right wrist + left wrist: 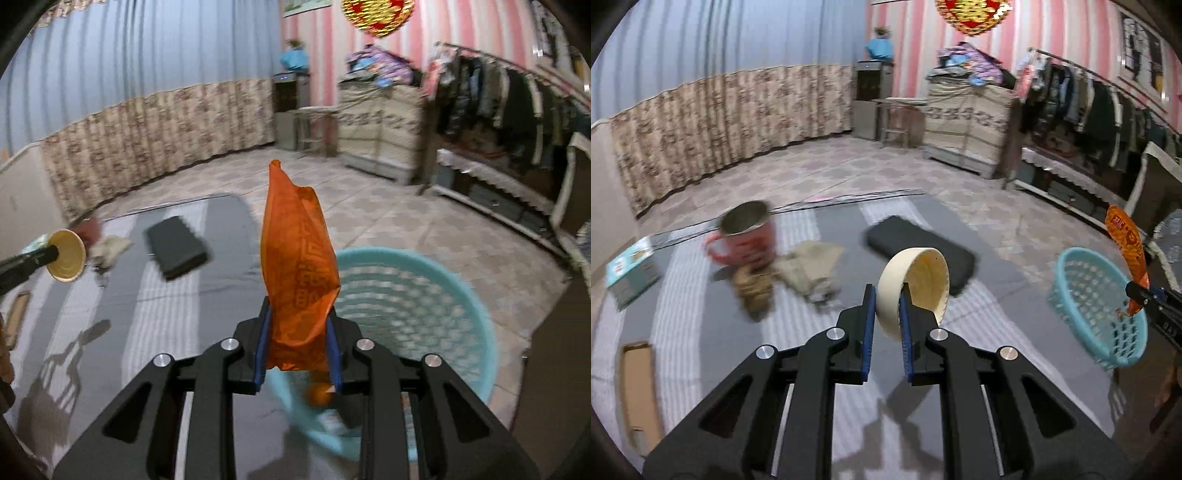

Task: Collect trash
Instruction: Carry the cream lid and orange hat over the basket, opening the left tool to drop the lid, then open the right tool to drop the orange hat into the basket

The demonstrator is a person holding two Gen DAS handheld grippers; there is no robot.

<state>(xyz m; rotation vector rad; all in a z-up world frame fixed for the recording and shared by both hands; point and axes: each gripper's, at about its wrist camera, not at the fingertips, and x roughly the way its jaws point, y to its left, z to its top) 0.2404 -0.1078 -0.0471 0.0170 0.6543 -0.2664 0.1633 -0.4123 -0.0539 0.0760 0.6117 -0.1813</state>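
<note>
My left gripper (888, 295) is shut on the rim of a cream paper bowl (914, 284), held on its side above the striped table. In the right wrist view that bowl (68, 260) shows at the far left. My right gripper (297, 325) is shut on an orange snack wrapper (297, 266) that stands up between its fingers. Just behind and below the wrapper is a turquoise plastic basket (413, 306). The left wrist view has the basket (1097, 306) at the right, with the wrapper (1126, 243) over its far rim.
On the table lie a red mug (746, 236), crumpled tissue (809, 269), a brown crumpled wad (753, 291), a black pouch (923, 247), a teal box (631, 269) and a cardboard strip (637, 391). A clothes rack (1089, 99) and cabinets stand behind.
</note>
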